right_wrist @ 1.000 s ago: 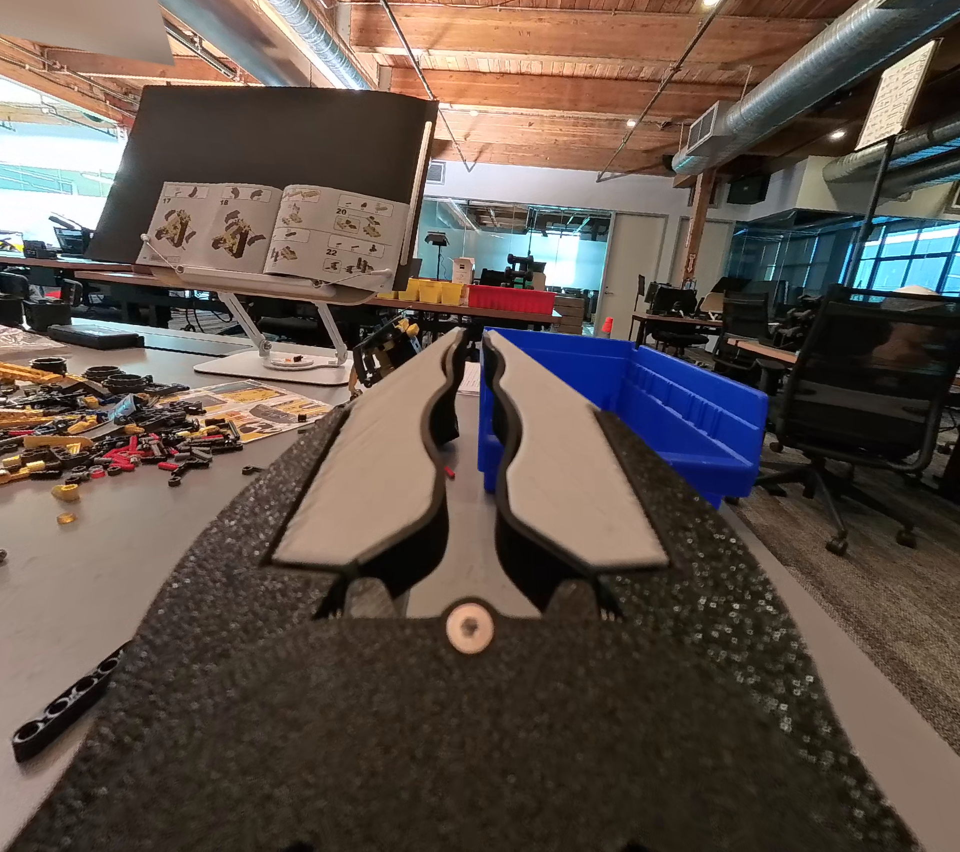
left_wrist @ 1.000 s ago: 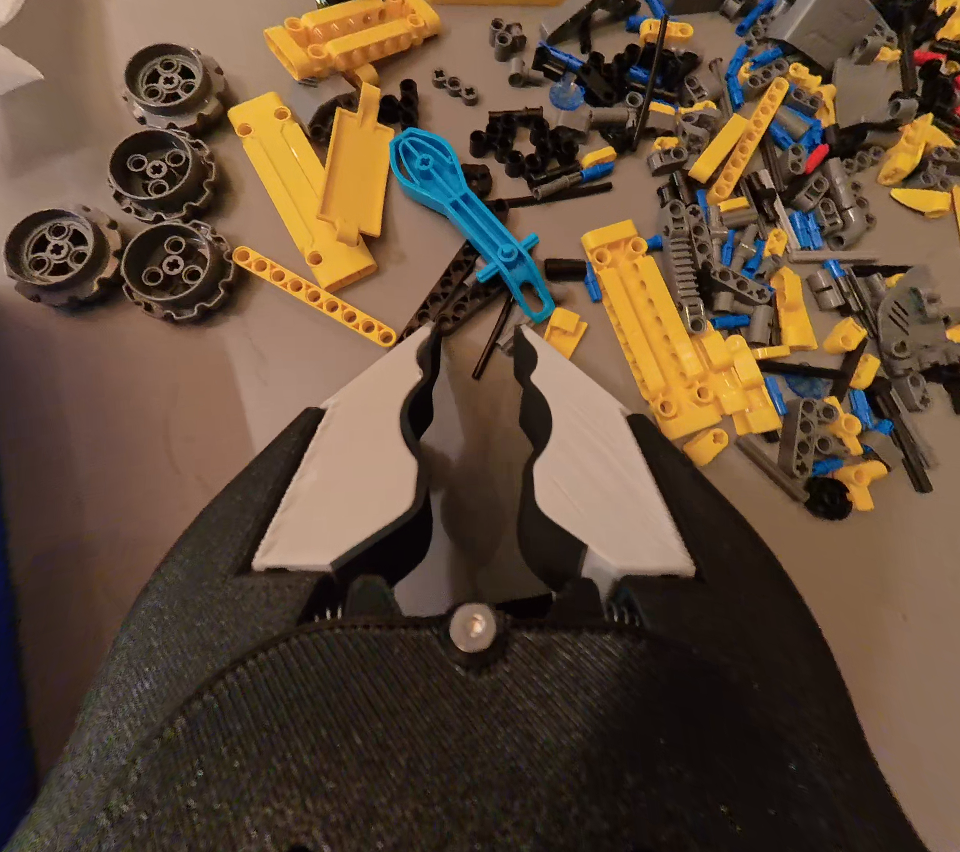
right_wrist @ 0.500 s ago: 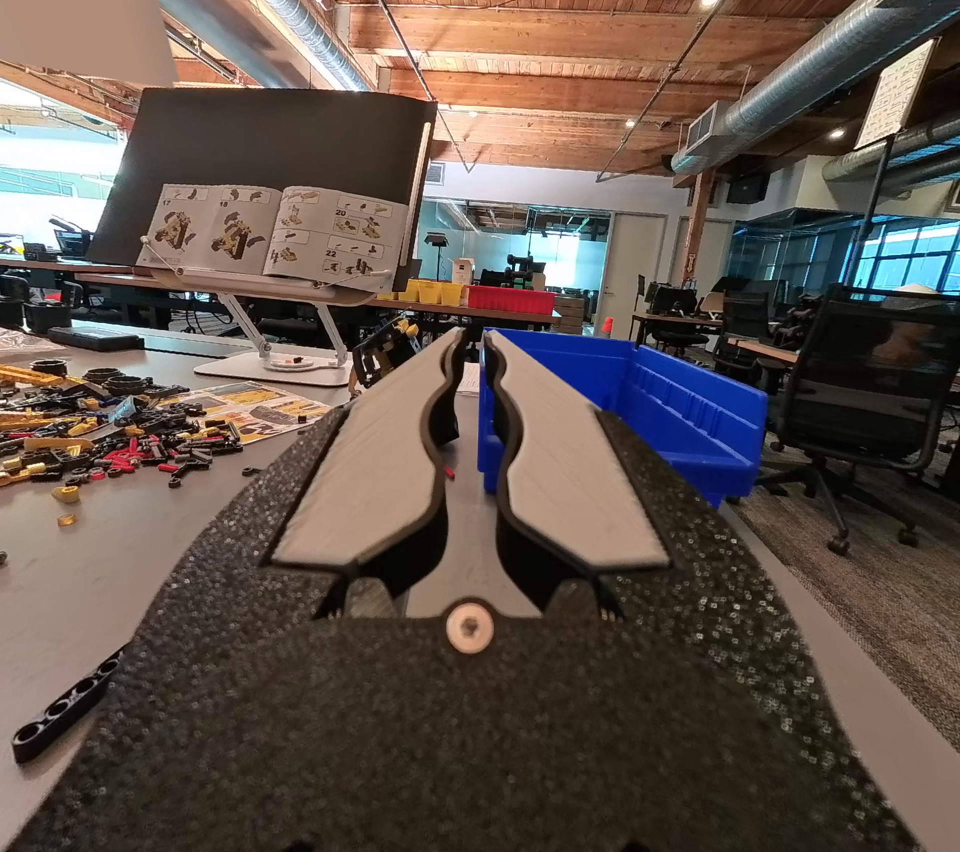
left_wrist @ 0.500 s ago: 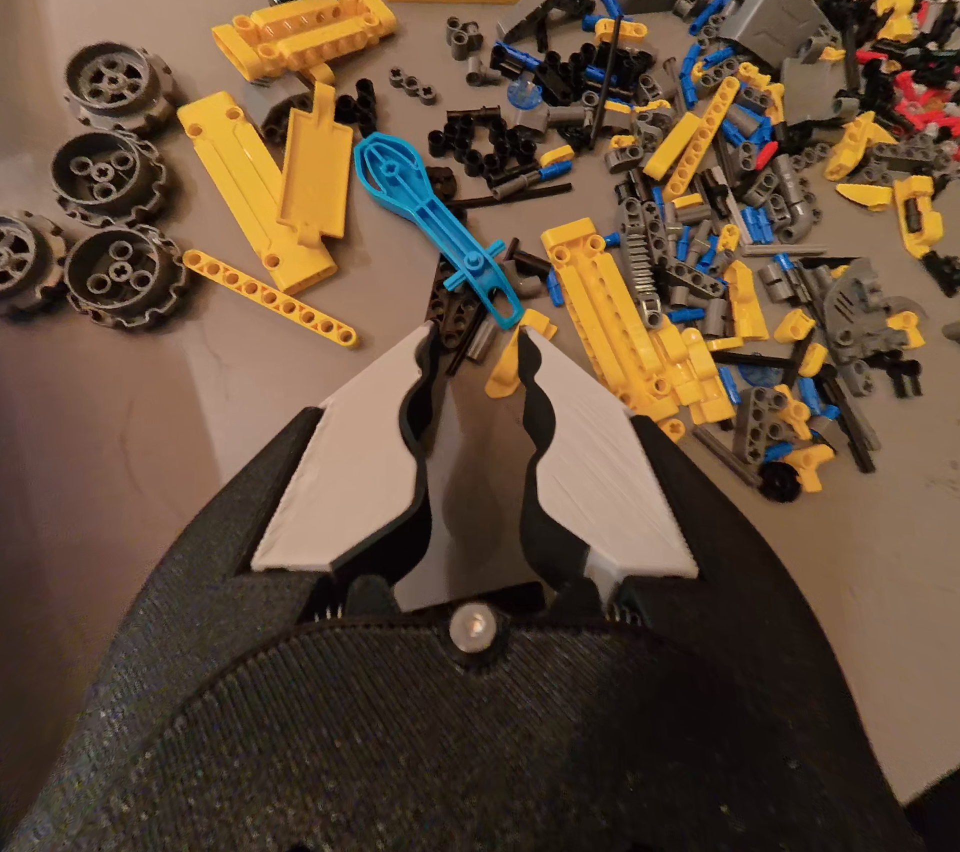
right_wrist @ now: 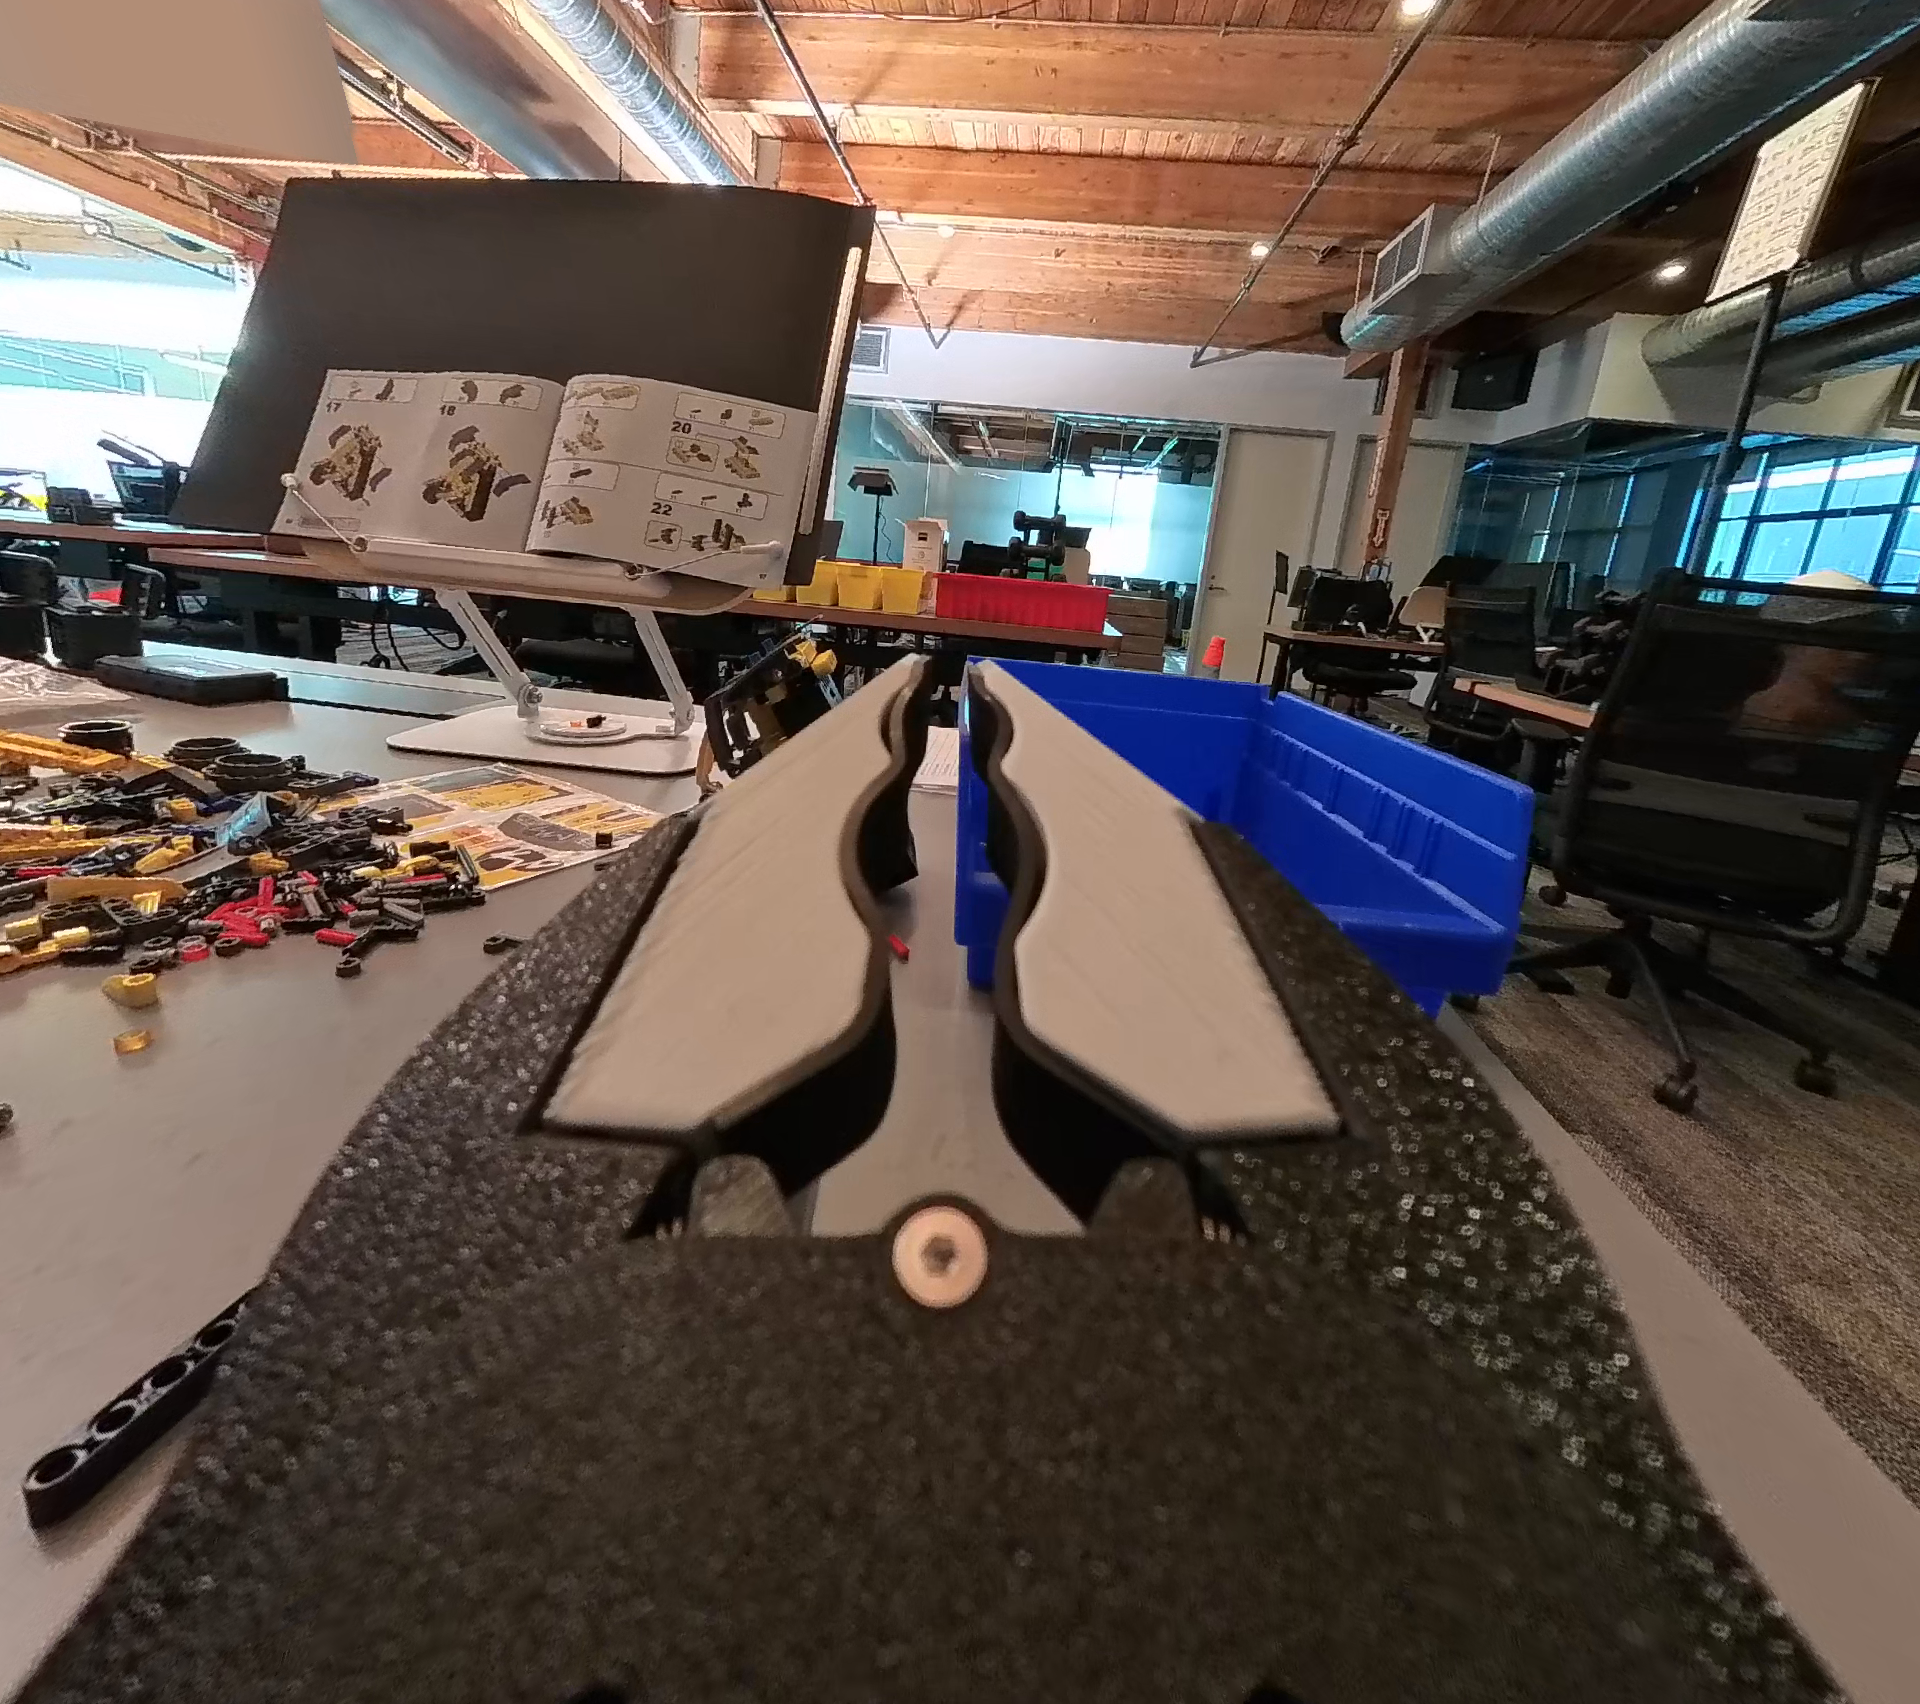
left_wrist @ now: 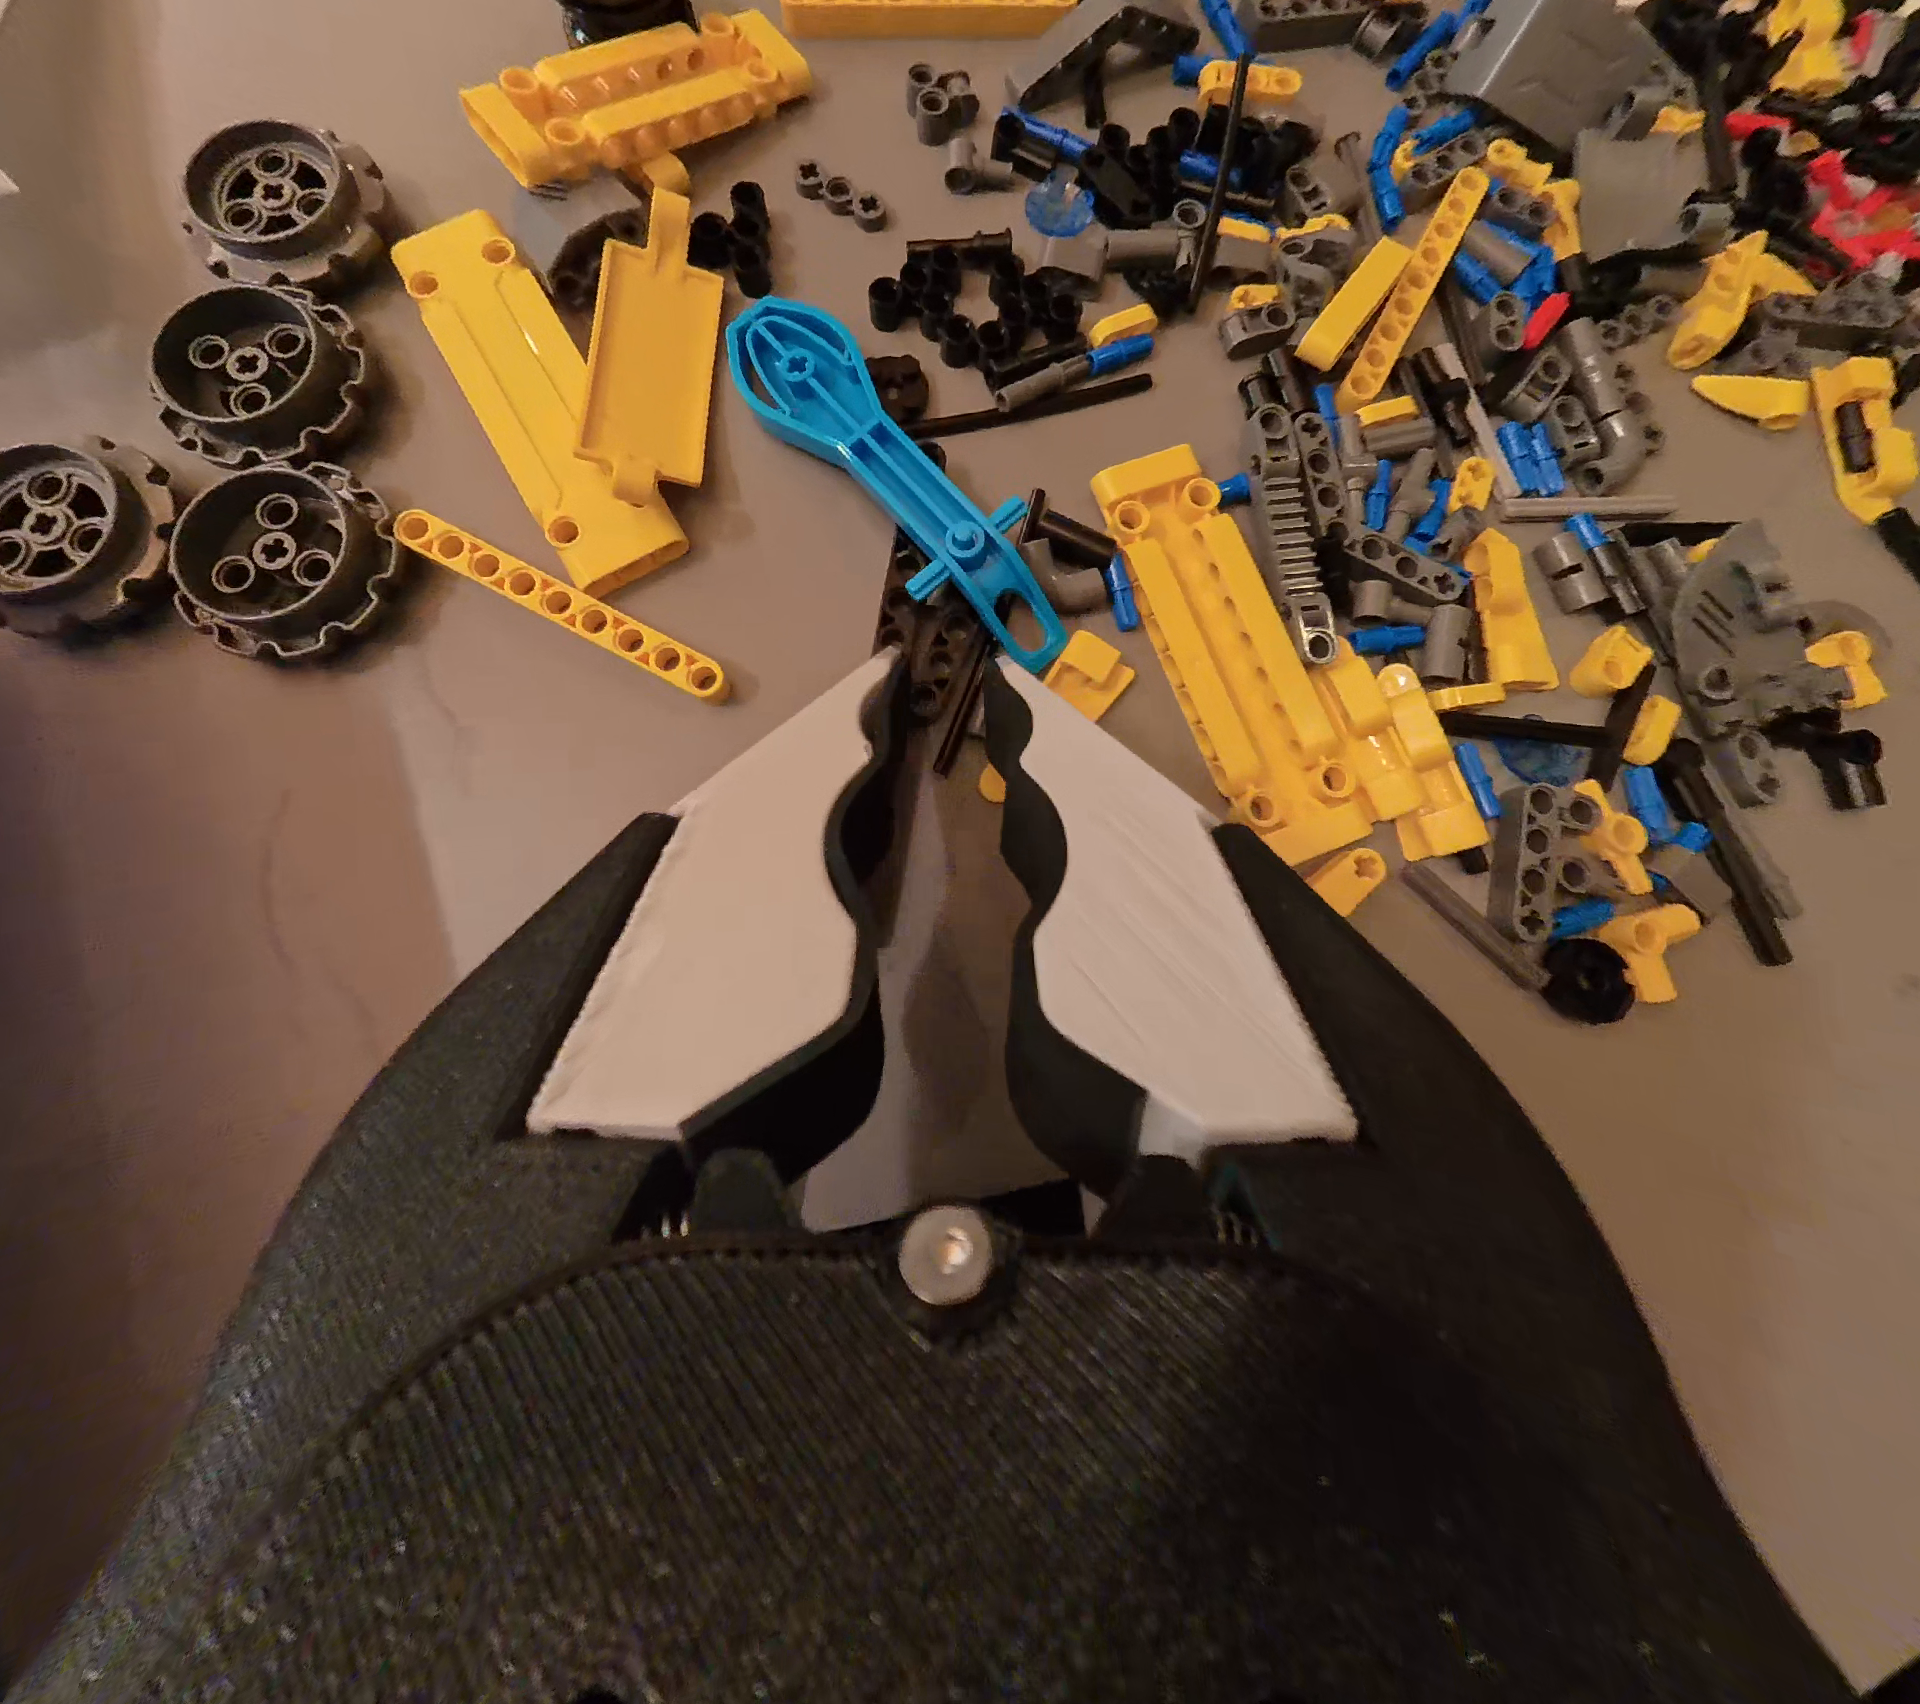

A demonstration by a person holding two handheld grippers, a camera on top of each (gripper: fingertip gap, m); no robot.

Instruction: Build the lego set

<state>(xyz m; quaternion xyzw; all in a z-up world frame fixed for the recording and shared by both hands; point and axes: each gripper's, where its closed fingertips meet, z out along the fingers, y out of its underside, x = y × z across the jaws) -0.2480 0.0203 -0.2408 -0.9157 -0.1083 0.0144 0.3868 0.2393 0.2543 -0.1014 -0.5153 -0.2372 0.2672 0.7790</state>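
Moved in from a second ago, left gripper [left_wrist: 940, 686] fingers narrowed around black beams [left_wrist: 928, 638] beside blue tool [left_wrist: 883, 465]; right gripper [right_wrist: 943, 688] unmoved, narrow, empty, near blue bin [right_wrist: 1351, 781].

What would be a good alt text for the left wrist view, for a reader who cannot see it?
The left gripper, slightly open, points down at black beams under a blue tool on a grey table. Yellow panels, dark wheels and many small mixed pieces lie beyond.
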